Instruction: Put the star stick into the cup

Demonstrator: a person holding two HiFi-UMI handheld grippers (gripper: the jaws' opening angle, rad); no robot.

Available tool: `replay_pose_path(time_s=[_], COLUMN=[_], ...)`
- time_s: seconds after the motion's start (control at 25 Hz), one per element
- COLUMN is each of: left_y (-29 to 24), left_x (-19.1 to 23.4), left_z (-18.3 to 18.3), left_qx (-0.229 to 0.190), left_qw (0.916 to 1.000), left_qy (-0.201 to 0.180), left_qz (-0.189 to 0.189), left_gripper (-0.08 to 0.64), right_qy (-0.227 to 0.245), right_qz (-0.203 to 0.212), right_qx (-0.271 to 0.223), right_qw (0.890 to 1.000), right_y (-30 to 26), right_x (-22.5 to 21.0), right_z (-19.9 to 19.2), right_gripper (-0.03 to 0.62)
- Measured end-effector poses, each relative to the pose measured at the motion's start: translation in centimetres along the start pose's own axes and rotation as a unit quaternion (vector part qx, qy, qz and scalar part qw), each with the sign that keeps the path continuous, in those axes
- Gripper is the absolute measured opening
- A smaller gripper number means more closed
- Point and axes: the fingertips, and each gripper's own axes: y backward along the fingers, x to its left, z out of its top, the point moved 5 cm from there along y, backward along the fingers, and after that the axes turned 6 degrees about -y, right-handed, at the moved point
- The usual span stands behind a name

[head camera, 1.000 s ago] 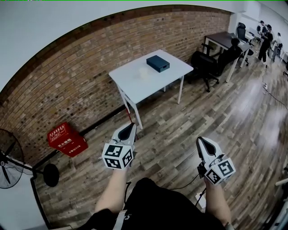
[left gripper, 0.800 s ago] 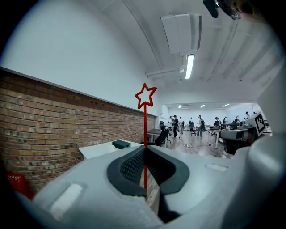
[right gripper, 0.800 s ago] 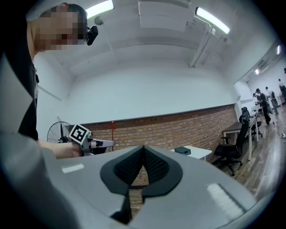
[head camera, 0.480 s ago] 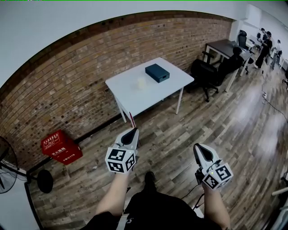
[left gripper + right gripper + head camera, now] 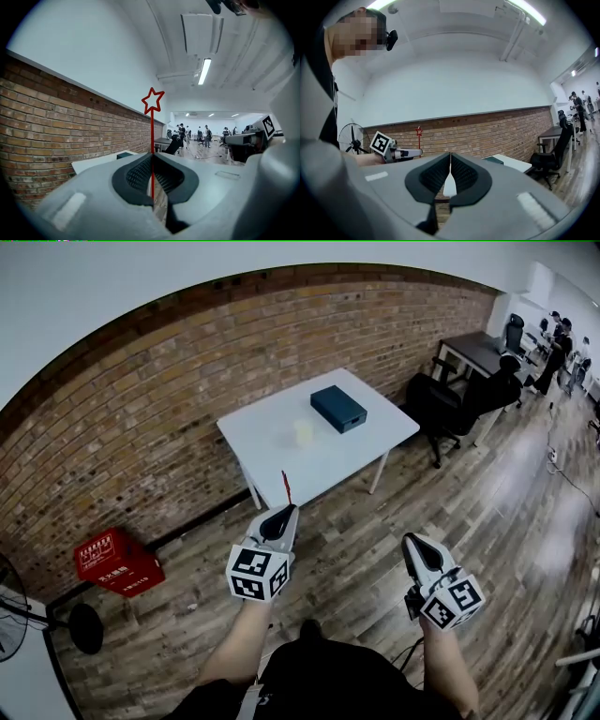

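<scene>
star stick (image 5: 152,136) is clamped in the left gripper (image 5: 152,161), jaws shut on the thin red shaft, star end up and roughly upright. the grip looks unchanged from a second ago. in the head view the stick pokes up from the gripper tip, and its tip overlaps the near edge of the white table (image 5: 272,442) only by line of sight. it's not over the table yet. the cup (image 5: 303,431) is pale, sits mid-table and is empty as far as i can tell, with a dark blue box (image 5: 338,409) just beside it. the right gripper (image 5: 450,161) has its jaws together on nothing and hangs idle at the side. what changed: the table has come nearer and lower in the head view and the red crate (image 5: 112,562) has slid off left, so i read this as the walk-up. the stick and cup are well apart and insertion hasn't started. next needs closing in, then lowering the shaft bottom-first into the cup. the cup looks light, so there's a tipping risk.
</scene>
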Motion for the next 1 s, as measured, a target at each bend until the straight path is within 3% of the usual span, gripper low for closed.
replay_pose_path(time_s=[0.24,0.64,1.0], left_y=[-2.1,-3.7,-11.0], left_x=[5.7,10.5,13.2], left_z=[0.0,-2.2,-3.0], left_qx=[0.004,0.019,0.034], left_qw=[1.0,0.9989,0.9982], left_qy=[0.001,0.026,0.019], left_qz=[0.007,0.033,0.047], left_gripper=[0.008,0.008,0.008], right_qy=[-0.002,-0.017,-0.039], right_qz=[0.016,0.041,0.069], right_qx=[0.006,0.044,0.039], right_qw=[1.0,0.998,0.996], right_y=[-7.1,-13.3,-20.2], right_x=[0.1,-1.0,-7.2], right_z=[-0.2,-2.5,-2.8], right_gripper=[0.006,0.006,0.006])
